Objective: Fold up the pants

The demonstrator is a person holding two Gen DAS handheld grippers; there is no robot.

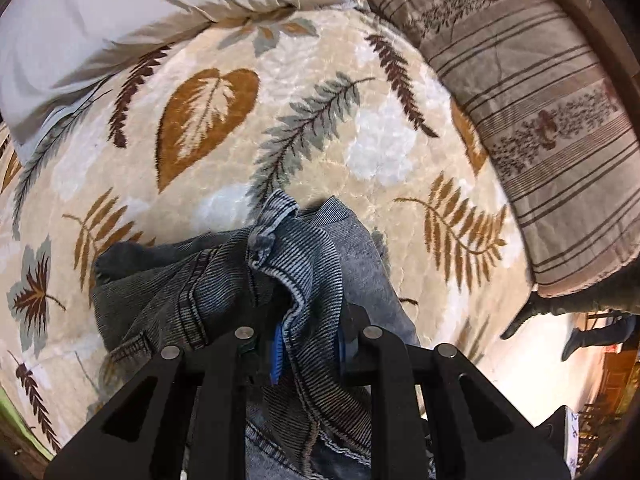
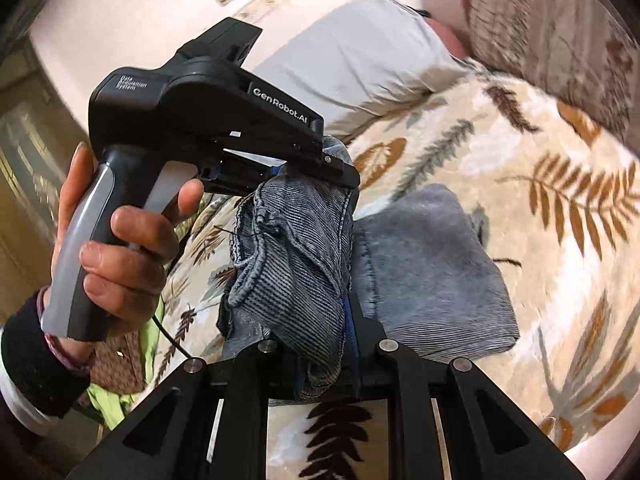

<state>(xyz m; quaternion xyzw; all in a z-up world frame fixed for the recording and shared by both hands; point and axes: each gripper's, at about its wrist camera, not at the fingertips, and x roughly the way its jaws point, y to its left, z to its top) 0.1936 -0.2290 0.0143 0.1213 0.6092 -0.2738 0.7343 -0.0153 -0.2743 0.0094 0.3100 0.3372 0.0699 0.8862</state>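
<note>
The pants (image 1: 224,292) are blue-grey denim, bunched up above a leaf-patterned blanket (image 1: 320,128) on a bed. My left gripper (image 1: 306,344) is shut on a thick fold of the denim, which fills the space between its blue-padded fingers. In the right wrist view my right gripper (image 2: 326,356) is shut on another fold of the pants (image 2: 296,264). The left gripper (image 2: 320,172) shows there too, held in a hand and gripping the far end of the same fold. A lower part of the pants (image 2: 432,264) lies flat on the blanket (image 2: 540,184).
A white pillow (image 1: 120,20) lies at the head of the bed. A striped brown cushion (image 1: 532,112) lies along the right side. Lime-green cloth (image 2: 116,396) shows beside the bed at the left. A person's legs (image 1: 576,320) stand on the floor at the right.
</note>
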